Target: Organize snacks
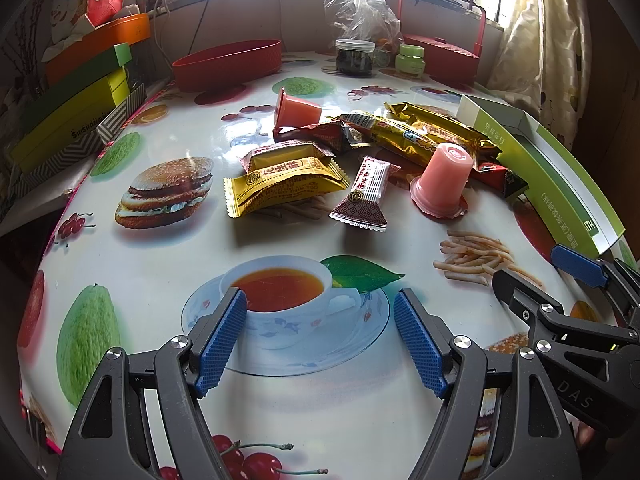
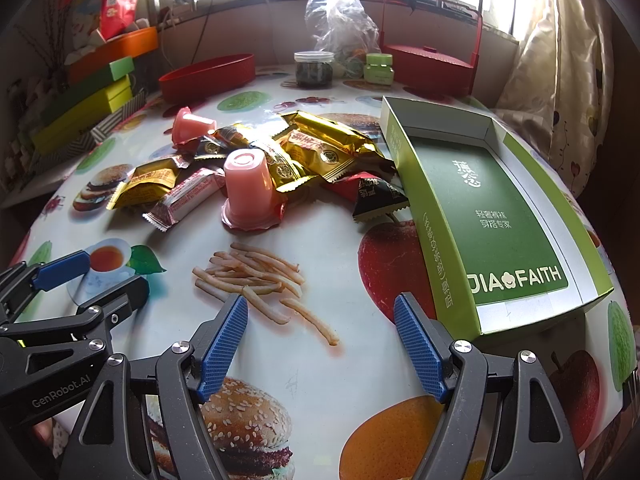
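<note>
Both sets of jaws stand wide apart and grip nothing: the left gripper (image 1: 320, 344) hovers over the printed teacup at the near edge of the worktop (image 1: 304, 240), and the right gripper (image 2: 320, 346) hovers just right of it, over the printed fries.

The snacks lie in a loose heap at mid-worktop, far of both grippers. Nearest are the upturned pink jelly cup (image 2: 250, 190) and the red-and-white wrapped bar (image 1: 365, 192), whose long axis runs roughly near to far. A yellow packet (image 1: 286, 188) lies left of that bar, its long axis running left to right. A second jelly cup (image 1: 296, 110) lies on its side at the far left of the heap.

An open green box (image 2: 496, 216) sits at the right, touching the heap's right edge, and looks the likely container. My judgement: the right gripper is nearer both cup and box, so it suits the first pick.
</note>
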